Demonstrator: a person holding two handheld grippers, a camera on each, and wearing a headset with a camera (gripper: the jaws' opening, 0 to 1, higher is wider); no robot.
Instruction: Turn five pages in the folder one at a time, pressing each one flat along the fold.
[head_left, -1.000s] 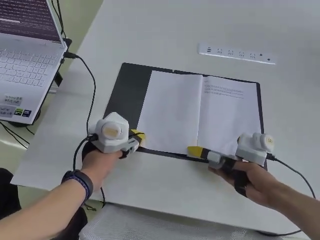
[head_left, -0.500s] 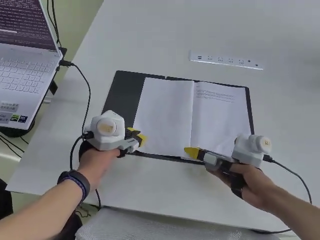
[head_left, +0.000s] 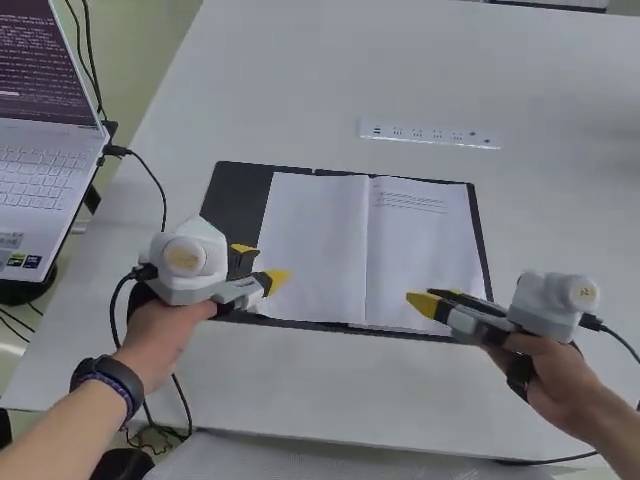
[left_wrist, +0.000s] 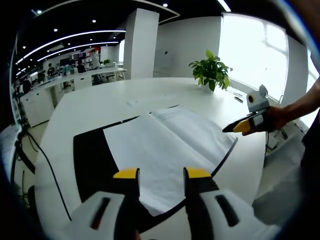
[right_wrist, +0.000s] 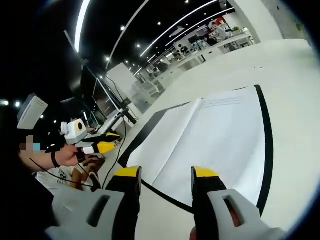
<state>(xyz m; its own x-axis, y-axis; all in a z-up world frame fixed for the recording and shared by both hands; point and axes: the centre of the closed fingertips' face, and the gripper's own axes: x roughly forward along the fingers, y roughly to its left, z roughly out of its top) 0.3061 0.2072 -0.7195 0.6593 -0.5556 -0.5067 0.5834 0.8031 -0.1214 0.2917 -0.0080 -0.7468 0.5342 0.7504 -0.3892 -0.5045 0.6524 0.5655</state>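
A black folder (head_left: 232, 195) lies open on the white table, with a blank left page (head_left: 310, 240) and a lightly printed right page (head_left: 420, 250) lying flat. My left gripper (head_left: 262, 265) hovers at the left page's lower left corner, open and holding nothing. In the left gripper view its jaws (left_wrist: 162, 173) frame the pages (left_wrist: 160, 145), with the right gripper (left_wrist: 240, 126) beyond. My right gripper (head_left: 425, 299) is open and empty at the right page's bottom edge. Its own view puts the right gripper (right_wrist: 166, 172) before the pages (right_wrist: 215, 130) and the left gripper (right_wrist: 107, 142) far left.
An open laptop (head_left: 40, 120) stands at the left edge of the table, with cables (head_left: 150, 180) running down from it. A white power strip (head_left: 428, 133) lies beyond the folder. A potted plant (left_wrist: 210, 72) stands at the far end of the table.
The head camera has shifted. Against the folder, my right gripper has slid from the foot of the fold to the right page's bottom edge. The left gripper stays near the lower left corner.
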